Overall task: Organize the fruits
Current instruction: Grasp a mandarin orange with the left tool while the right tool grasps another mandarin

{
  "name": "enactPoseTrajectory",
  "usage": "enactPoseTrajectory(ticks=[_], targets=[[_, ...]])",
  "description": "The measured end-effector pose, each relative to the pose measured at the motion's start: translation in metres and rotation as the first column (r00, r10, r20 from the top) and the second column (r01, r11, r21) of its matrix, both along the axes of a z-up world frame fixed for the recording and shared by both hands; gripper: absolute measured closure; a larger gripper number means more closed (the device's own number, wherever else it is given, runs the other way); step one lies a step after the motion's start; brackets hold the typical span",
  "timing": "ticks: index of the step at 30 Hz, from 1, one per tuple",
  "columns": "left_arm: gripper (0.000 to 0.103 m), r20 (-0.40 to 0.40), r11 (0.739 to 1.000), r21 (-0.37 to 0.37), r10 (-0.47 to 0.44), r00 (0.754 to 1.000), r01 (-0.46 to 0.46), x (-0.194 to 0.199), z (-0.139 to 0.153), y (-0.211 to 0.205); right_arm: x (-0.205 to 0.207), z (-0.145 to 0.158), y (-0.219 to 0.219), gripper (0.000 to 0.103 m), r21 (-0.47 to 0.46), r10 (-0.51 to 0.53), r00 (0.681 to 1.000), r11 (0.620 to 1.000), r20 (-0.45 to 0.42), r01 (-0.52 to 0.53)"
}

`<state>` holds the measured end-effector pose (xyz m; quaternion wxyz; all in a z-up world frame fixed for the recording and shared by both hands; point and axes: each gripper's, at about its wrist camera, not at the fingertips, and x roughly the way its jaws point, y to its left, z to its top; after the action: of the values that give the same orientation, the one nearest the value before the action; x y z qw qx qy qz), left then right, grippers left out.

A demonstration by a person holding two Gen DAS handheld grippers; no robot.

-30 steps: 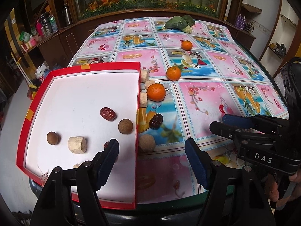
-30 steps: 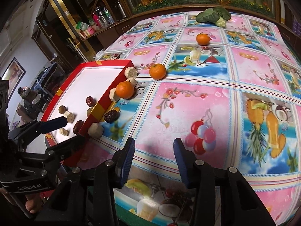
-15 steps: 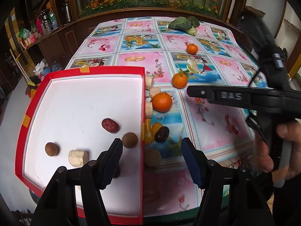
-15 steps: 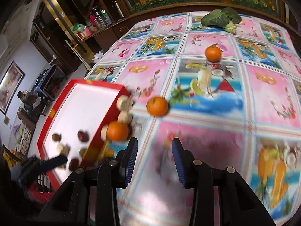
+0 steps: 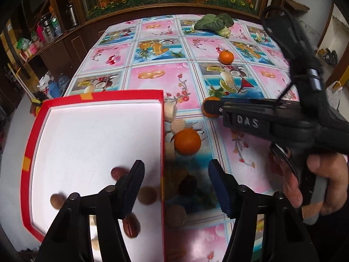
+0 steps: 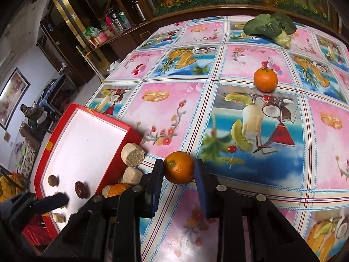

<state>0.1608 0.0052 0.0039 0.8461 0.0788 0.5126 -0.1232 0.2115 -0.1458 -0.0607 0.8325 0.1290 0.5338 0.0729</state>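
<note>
A red tray with a white floor [image 5: 87,135] [image 6: 91,131] holds red dates [image 5: 130,227], brown round fruits [image 5: 147,194] and pale chunks. My right gripper [image 6: 178,170] has its jaws around a tangerine [image 6: 179,167] on the cloth, not visibly clamped; it also shows in the left wrist view [image 5: 212,107]. A second tangerine [image 5: 187,140] lies by the tray's right wall, a third [image 6: 265,79] farther back. My left gripper [image 5: 175,174] is open and empty over the tray's right wall.
Pale chunks [image 6: 133,154], a dark date [image 5: 188,184] and a round brown fruit [image 5: 175,216] lie outside the tray along its wall. A leafy green vegetable [image 6: 270,27] lies at the table's far end. Cabinets [image 6: 91,39] stand beyond the left edge.
My right gripper has moved forward across the table and now has the middle tangerine between its jaws. My left gripper has edged forward and right along the tray wall.
</note>
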Motion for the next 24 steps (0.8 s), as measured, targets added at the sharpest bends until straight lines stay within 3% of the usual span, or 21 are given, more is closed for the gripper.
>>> enactPoseTrajectory(ticks=[5,10,14,17,19,21,23,24], targets=[[0.053,-0.026,0.999,0.025,-0.023,0.999,0.024,0.025,-0.01,-0.016,-0.01,0.008,-0.017,0.075,0.021,-0.051,0.999,0.998,0.018,0.051],[0.057,-0.025,0.991,0.128,-0.036,0.999,0.039,0.039,-0.023,-0.033,-0.013,0.01,-0.034,0.075,0.013,-0.108,0.994,0.994,0.017,0.108],[0.059,-0.016,0.986,0.165,-0.037,0.999,0.039,0.04,-0.026,-0.041,-0.013,0.008,-0.036,0.075,0.015,-0.11,0.994,0.994,-0.007,0.11],[0.062,-0.01,0.986,0.163,-0.037,0.999,0.038,0.036,-0.024,-0.042,-0.014,0.007,-0.031,0.075,-0.043,-0.097,0.995,0.994,-0.019,0.096],[0.064,-0.019,0.993,0.115,-0.028,0.999,0.03,0.033,-0.02,-0.036,-0.015,0.008,-0.025,0.075,-0.078,-0.077,0.997,0.994,-0.015,0.076],[0.074,-0.012,0.997,0.069,-0.022,1.0,0.023,0.027,-0.01,-0.027,-0.016,0.007,-0.024,0.075,-0.092,-0.072,0.997,0.993,-0.009,0.07],[0.1,-0.014,1.0,0.002,-0.031,0.999,0.031,0.02,0.001,-0.019,-0.017,0.008,-0.023,0.075,-0.096,-0.068,0.998,0.993,-0.004,0.067],[0.101,0.011,1.0,0.015,-0.02,1.0,0.02,0.014,0.008,-0.015,-0.017,0.008,-0.023,0.075,-0.095,-0.064,0.998,0.993,-0.003,0.064]])
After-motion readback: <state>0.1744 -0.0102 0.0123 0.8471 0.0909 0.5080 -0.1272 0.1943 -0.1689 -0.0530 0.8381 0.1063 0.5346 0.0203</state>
